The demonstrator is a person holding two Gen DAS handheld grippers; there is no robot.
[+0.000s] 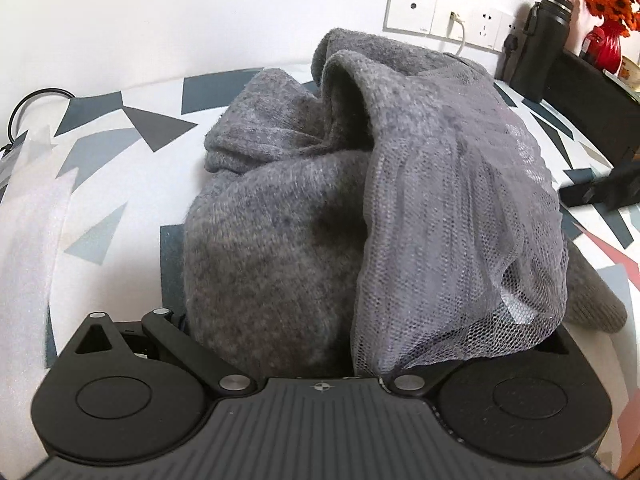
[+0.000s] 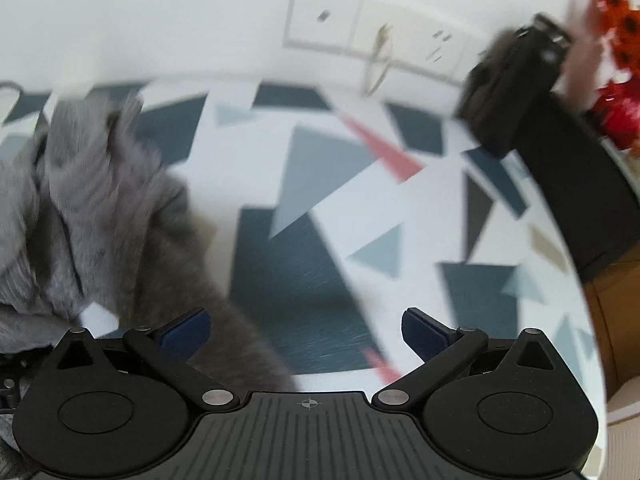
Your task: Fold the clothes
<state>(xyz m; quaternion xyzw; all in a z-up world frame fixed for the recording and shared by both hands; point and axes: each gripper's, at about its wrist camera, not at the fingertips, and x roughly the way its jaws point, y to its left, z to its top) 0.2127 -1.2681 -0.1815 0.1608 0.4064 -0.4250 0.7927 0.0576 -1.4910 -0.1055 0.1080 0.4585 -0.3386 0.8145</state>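
While the grey sweater (image 1: 280,220) sits bunched in a heap on the patterned table (image 1: 120,152), my left gripper (image 1: 320,344) is pushed right up against its near edge. The knit and its mesh lining (image 1: 460,216) spill over that gripper's fingers and hide them, so I cannot tell whether they are clamped on the cloth or merely buried under it. My right gripper (image 2: 306,330) is spread wide with nothing between its blue pads (image 2: 422,330), hanging over bare tabletop.

What matters for my next move is that the heap lies off to the left of my right gripper, with a dark fold of sweater running down past its left finger. The pile rises straight ahead of my left gripper, away from me toward the wall sockets (image 1: 448,16). So my left hand is the nearer one, already at the cloth; I judge my right must swing leftward to find a free edge before any fold can start. The right view is blurred.
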